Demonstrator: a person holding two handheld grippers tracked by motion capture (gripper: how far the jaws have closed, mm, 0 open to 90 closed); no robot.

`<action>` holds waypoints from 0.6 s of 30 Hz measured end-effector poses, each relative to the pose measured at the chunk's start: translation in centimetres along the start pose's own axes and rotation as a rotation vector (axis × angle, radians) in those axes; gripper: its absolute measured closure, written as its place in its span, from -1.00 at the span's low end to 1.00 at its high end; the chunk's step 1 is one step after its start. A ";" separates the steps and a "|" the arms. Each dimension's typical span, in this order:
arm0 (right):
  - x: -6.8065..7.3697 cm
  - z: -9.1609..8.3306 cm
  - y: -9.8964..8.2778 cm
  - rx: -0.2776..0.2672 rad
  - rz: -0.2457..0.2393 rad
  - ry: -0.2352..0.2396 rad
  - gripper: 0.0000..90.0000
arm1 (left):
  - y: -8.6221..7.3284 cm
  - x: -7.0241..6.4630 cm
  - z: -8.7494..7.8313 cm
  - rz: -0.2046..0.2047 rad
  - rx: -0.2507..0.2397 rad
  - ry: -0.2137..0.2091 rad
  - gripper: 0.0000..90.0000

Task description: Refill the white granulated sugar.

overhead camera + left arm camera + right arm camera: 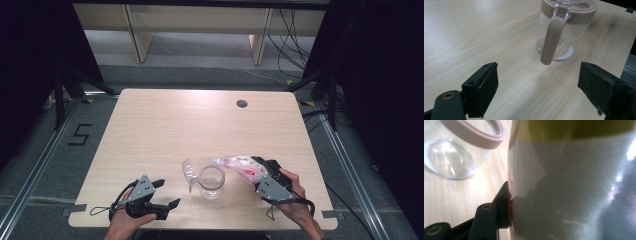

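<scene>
The high view looks down on the table (165,125) from afar; both gripper views sit low, near the jar (564,32), which all three share.

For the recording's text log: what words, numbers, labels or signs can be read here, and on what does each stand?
"5": black tape mark on the floor left of the table.
Bag held in the right gripper: red and pink print, too blurred to read.
Glass jar: no lettering visible.

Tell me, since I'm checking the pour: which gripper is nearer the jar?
Right. The right gripper, holding a bag, is just right of the jar; the left gripper sits open, farther left.
</scene>
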State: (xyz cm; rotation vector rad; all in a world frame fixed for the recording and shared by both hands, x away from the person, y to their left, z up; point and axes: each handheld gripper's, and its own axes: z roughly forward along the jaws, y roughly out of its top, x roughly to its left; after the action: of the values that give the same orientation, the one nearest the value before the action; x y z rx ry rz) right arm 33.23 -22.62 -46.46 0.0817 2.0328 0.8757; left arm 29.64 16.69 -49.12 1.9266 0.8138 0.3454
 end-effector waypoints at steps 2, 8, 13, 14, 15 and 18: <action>0.1 0.1 0.1 0.012 -0.055 -0.003 0.01 | 0.0 0.0 0.0 -0.010 -0.005 -0.003 -0.64; 0.5 0.0 0.4 0.042 -0.122 -0.022 0.01 | 0.0 0.0 0.1 -0.011 -0.004 -0.007 -0.64; 0.4 0.1 0.7 0.048 -0.217 -0.029 0.02 | 0.0 0.0 0.0 -0.002 0.002 -0.002 -0.64; 0.7 0.1 0.6 0.055 -0.184 -0.030 0.02 | 0.0 0.0 0.1 -0.003 -0.001 -0.007 -0.64; 0.5 0.2 0.7 0.049 -0.220 -0.028 0.02 | -0.1 0.0 0.1 -0.003 -0.001 -0.007 -0.64; 0.7 0.1 0.7 0.063 -0.207 -0.035 0.02 | -0.1 0.0 0.1 -0.003 0.000 -0.007 -0.64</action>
State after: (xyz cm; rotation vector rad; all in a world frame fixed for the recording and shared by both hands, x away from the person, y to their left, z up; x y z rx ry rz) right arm 32.65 -21.78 -46.56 -0.0763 1.9950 0.6761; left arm 29.70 16.65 -49.23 1.9254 0.8122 0.3359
